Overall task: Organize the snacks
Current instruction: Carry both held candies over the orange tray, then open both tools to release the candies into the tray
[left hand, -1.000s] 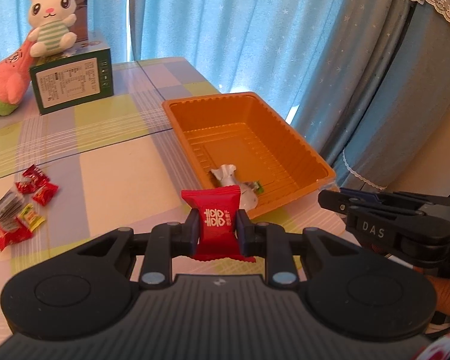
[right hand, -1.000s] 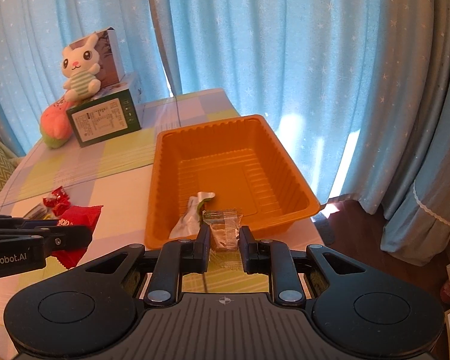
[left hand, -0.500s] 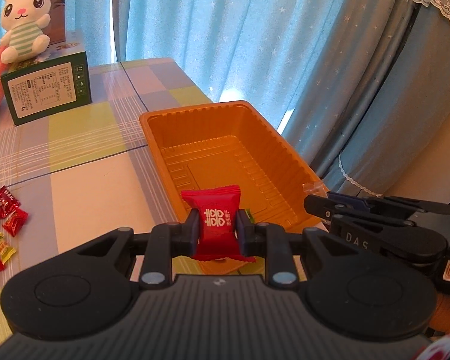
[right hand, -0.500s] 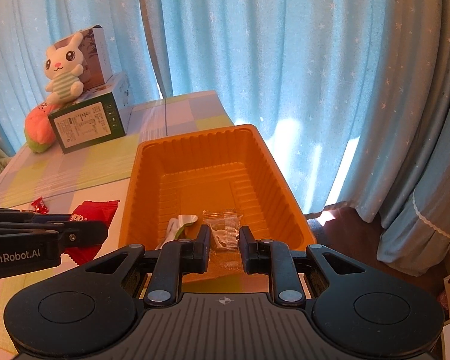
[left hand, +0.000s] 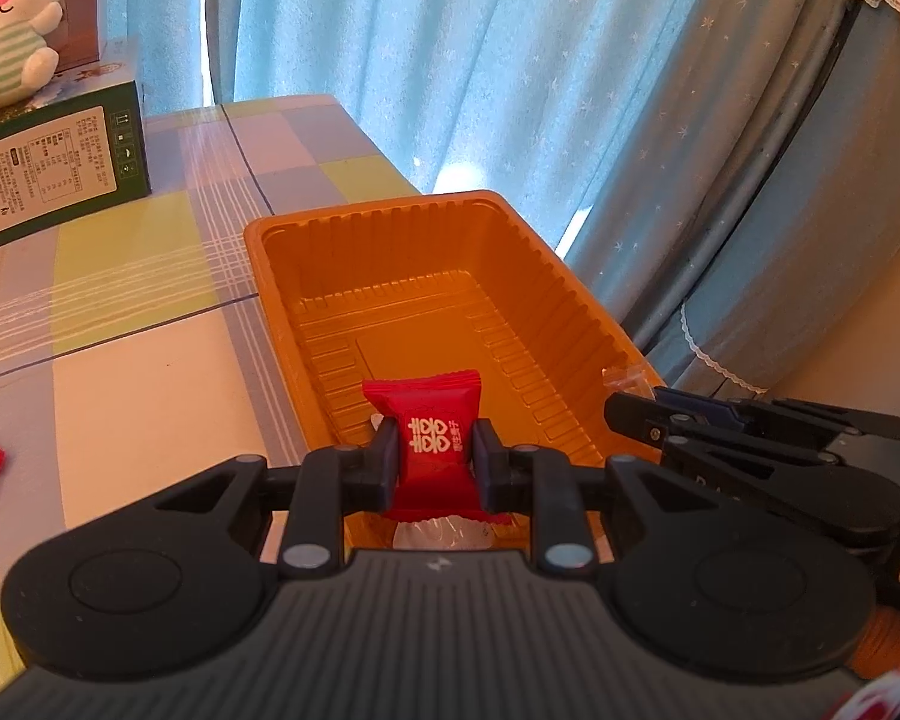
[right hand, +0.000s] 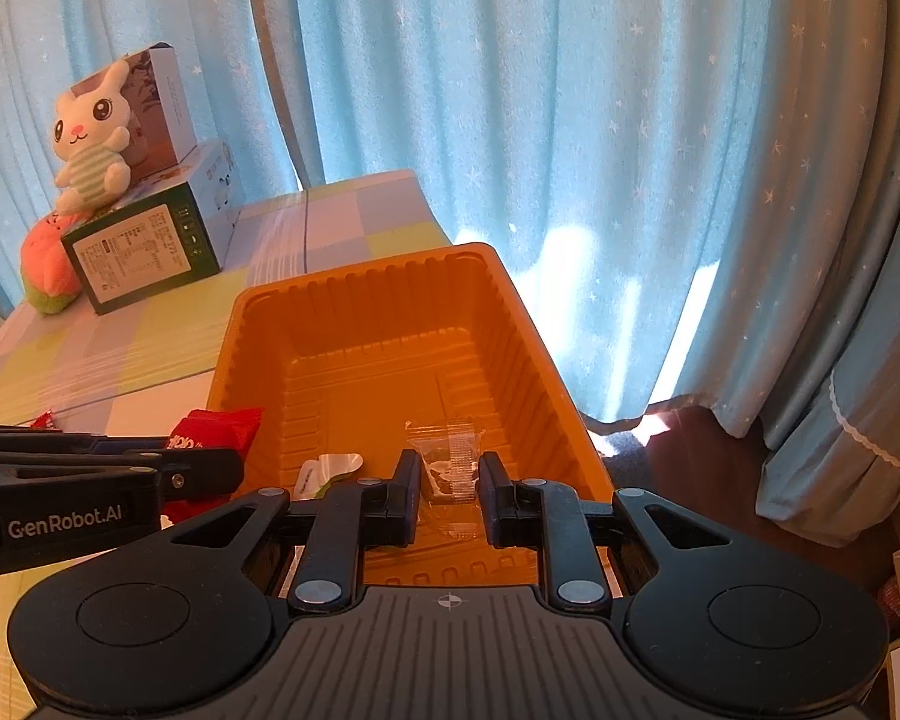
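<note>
Left wrist: red candy (left hand: 432,450) pinched in left gripper (left hand: 433,467) above orange tray (left hand: 402,264).

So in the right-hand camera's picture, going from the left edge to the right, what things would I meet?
Pink plush toy → green box with the rabbit toy on top → red snack packet → clear-wrapped snack held between the fingers over the orange tray → blue curtain.

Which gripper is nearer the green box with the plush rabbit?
Left. The left gripper sits on the orange tray's side facing the green box; the right gripper is at the far side.
</note>
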